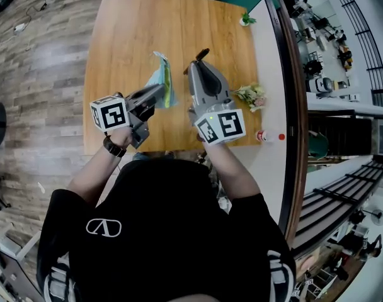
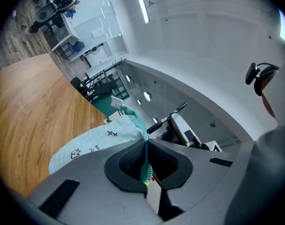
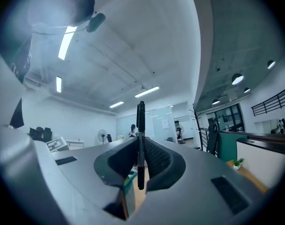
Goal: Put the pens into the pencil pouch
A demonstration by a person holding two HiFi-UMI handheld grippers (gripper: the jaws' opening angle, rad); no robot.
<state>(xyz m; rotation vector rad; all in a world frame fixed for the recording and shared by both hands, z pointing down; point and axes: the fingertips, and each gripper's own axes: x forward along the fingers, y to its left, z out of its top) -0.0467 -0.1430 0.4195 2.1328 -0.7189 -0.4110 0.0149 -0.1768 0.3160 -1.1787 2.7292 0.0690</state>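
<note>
Right jaws round slim black pen (image 3: pixel 140 118)

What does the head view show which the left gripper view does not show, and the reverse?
Only the head view: the flowers and the red-capped bottle. Only the left gripper view: the left gripper shut on the rim of the pouch, and a ceiling light. Both: the wooden table, the pouch, and the black pen held in the right gripper.
</note>
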